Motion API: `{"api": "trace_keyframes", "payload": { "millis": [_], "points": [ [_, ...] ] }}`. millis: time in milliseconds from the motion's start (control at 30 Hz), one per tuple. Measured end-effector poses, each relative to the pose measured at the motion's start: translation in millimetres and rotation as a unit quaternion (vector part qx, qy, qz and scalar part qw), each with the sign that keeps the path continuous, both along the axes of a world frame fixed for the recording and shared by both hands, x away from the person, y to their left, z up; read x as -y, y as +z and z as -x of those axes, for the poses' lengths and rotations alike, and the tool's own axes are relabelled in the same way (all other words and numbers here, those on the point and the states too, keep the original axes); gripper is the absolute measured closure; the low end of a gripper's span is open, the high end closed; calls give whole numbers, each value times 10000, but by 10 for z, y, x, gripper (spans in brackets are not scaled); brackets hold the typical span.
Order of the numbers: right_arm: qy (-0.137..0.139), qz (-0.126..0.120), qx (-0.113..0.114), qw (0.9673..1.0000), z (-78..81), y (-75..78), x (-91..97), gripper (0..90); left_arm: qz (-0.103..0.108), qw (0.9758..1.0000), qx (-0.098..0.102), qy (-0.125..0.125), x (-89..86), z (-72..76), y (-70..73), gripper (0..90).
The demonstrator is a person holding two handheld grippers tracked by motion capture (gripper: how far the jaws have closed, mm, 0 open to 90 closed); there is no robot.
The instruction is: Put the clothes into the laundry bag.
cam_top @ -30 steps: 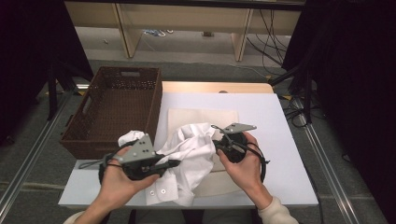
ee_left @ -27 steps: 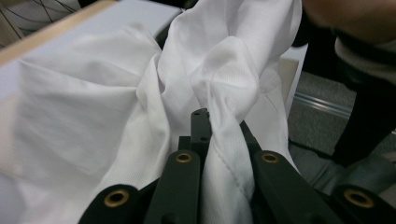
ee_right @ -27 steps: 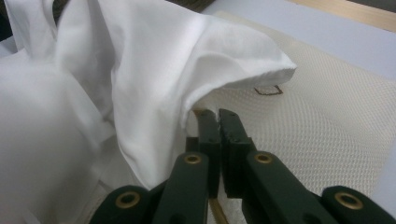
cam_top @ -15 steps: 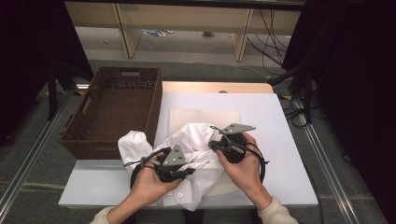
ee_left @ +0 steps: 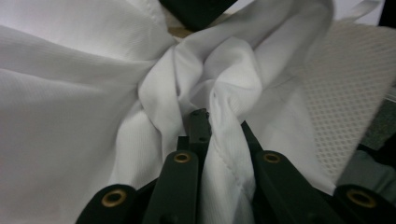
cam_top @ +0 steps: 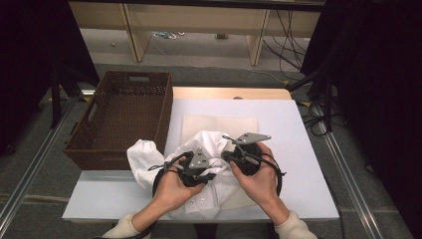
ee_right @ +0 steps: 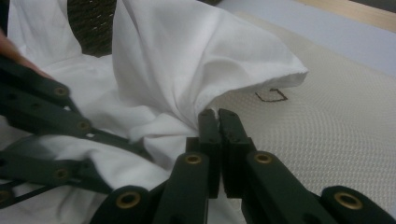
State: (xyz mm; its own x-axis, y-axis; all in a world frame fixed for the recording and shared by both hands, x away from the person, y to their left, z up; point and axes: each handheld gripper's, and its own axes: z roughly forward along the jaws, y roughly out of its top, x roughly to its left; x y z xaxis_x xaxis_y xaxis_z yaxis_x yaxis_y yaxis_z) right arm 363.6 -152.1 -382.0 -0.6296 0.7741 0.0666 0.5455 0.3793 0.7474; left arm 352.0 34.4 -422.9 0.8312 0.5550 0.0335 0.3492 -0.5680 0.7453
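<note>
Left claw (cam_top: 211,175) has moved rightward over the white table (cam_top: 298,149) beside wicker basket (cam_top: 124,119)

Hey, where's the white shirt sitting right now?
In the high view the white shirt lies bunched on the cream mat at the table's near edge, just right of the brown wicker basket, gripped by the left gripper and the right gripper.

Brown wicker basket (cam_top: 119,117), cream mat (cam_top: 219,124)

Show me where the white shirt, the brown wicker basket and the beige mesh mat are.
white shirt (cam_top: 142,157), high view, on the sleeve hanging left.
brown wicker basket (cam_top: 166,117), high view, on its right wall.
beige mesh mat (ee_right: 336,140), right gripper view, on its bare surface.
</note>
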Motion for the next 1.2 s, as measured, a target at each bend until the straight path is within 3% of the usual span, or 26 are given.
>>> {"api": "trace_keyframes", "payload": {
  "millis": [67,200,233,267,300,400,433,500,533,567,600,633,700,733,767,800,900,1000,1067,1100,1133,1167,1200],
  "points": [
    [6,24,-100,9999,10,3,-12,897,-81,9999,10,119,40,-70,-101,826],
    [67,62,-50,9999,2,-9,-16,897,-257,9995,50,147,98,-140,-205,820],
    [132,75,14,9999,-5,-18,-17,898,-338,9991,23,237,124,-166,-254,818],
    [66,20,-82,9999,19,-7,-36,899,-332,9991,-3,262,137,-184,-283,818],
    [167,77,23,9998,2,-14,-28,900,-328,9986,-109,402,157,-184,-321,811],
    [85,27,-91,9999,16,-10,-32,900,-340,9991,-18,260,163,-206,-338,799],
    [102,24,27,9999,-6,-18,-11,900,-308,9990,-56,312,150,-178,-329,765],
    [170,39,7,9998,-16,-11,-2,900,-291,9992,-73,253,129,-161,-313,739],
    [30,-16,-145,9999,9,3,-8,900,-82,9995,-188,239,113,-123,-306,615],
    [30,-16,-145,9999,9,3,-8,900,-82,9995,-188,239,113,-123,-306,562],
    [165,83,29,9998,-19,-7,11,900,-53,9998,-154,120,84,-112,-278,562],
    [37,4,-99,9999,-6,1,12,900,130,9999,-56,75,5,-50,-205,453],
    [17,-10,-159,9999,-8,-2,9,900,158,9999,-10,41,-52,-21,-155,420],
    [-15,-16,-233,9997,-8,1,15,900,326,9992,104,184,-184,58,-28,353],
    [36,42,-144,9999,-21,-5,27,900,344,9989,225,218,-272,88,45,339],
    [13,8,-149,9999,-18,-1,24,900,344,9989,225,218,-272,88,45,327],
    [4,2,-172,9999,-17,1,20,900,521,9961,474,525,-542,166,234,309],
    [46,42,-106,9999,-20,0,17,900,376,9921,857,836,-839,201,386,295],
    [41,34,-120,9999,-22,2,13,900,449,9873,951,1192,-1012,208,435,282],
    [3,34,-164,9999,-17,4,9,900,408,9816,1135,1482,-1180,189,460,279],
    [3,34,-164,9999,-17,4,9,900,408,9816,1135,1482,-1180,189,460,282],
    [53,78,-64,9999,-35,-9,18,900,428,9766,1115,1788,-1309,209,450,292],
    [53,78,-64,9999,-35,-9,18,900,428,9766,1115,1788,-1309,209,450,298]
  ]
}}
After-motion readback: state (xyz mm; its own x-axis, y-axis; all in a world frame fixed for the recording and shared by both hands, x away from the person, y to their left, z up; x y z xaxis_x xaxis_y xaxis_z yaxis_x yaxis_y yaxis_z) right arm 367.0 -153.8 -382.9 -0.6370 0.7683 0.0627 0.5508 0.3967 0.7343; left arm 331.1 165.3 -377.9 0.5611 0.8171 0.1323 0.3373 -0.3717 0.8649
